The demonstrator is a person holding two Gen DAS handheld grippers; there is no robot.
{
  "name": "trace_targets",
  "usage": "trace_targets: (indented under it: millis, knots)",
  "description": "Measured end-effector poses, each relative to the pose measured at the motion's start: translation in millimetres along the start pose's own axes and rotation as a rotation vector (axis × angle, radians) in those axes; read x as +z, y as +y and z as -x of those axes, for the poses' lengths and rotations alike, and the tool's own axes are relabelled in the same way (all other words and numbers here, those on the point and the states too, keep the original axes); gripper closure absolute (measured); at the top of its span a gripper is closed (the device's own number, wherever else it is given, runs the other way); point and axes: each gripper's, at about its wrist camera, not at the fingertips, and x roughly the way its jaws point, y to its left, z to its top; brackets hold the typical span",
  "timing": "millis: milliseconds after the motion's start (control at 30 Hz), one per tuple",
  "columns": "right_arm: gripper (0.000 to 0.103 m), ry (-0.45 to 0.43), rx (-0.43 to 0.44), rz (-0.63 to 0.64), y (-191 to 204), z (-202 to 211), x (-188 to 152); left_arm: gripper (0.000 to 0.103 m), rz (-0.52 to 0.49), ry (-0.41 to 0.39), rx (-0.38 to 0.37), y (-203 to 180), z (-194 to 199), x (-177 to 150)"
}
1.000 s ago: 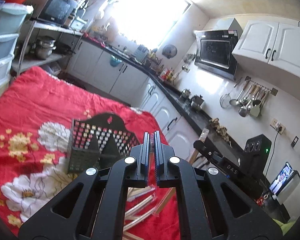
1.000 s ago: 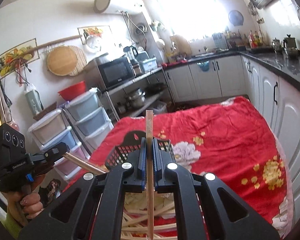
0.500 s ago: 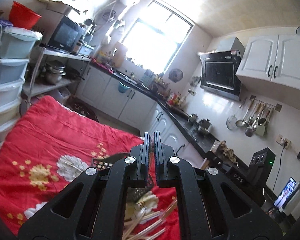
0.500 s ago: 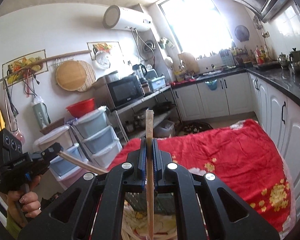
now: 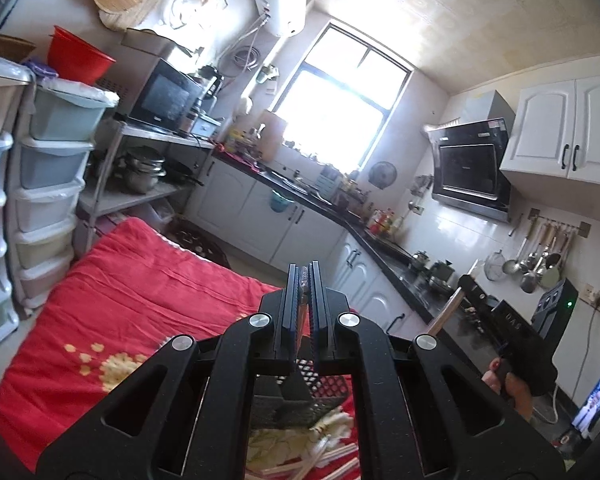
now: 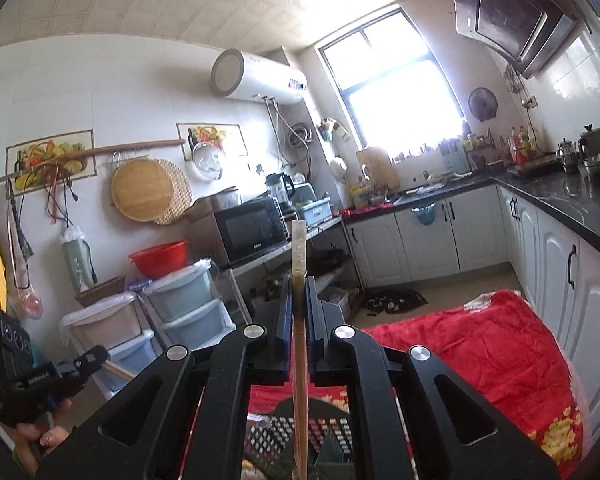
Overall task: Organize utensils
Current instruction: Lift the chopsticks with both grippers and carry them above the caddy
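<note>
My right gripper (image 6: 299, 280) is shut on a wrapped wooden chopstick (image 6: 299, 248) that stands upright between the fingers. It is raised above the black mesh utensil basket (image 6: 324, 440) on the red flowered cloth (image 6: 480, 352). My left gripper (image 5: 305, 270) is shut on a thin chopstick, seen from the right wrist view (image 6: 116, 369) sticking out of it. It also hangs above the basket (image 5: 324, 390). Several wrapped chopsticks (image 5: 320, 456) lie on the cloth near the basket. The right gripper with its chopstick (image 5: 446, 314) shows at the right of the left wrist view.
Stacked plastic drawers (image 5: 48, 184) stand left of the cloth-covered table. A metal shelf with a microwave (image 6: 252, 232) and pots is behind. White cabinets and a dark counter (image 6: 572, 208) run along the right wall.
Both grippers have risen and tilted upward, away from the table. The basket and loose chopsticks have dropped to the bottom of both views. Both stay shut on their chopsticks.
</note>
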Motion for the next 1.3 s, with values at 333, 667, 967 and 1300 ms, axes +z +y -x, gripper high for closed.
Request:
trace_targets:
  millis: [333,667,967,1300]
  knots:
    - [0.097,-0.053,-0.013,-0.007,-8.7,-20.6,-8.3,0.101,-0.016,0.000,0.044,6.2,-3.4,-6.5]
    - [0.097,-0.084,-0.092,0.025,-18.5,-43.1,-38.3,0.101,-0.011,0.031,0.069,13.4,-14.5,-25.9]
    - [0.097,-0.050,-0.153,0.048,-24.0,-57.1,-77.5,0.101,-0.007,0.097,0.075,17.4,-33.3,-45.2]
    - [0.096,0.009,-0.182,0.023,-26.0,-63.7,-102.1,0.101,-0.010,0.152,0.075,18.7,-52.6,-56.3]
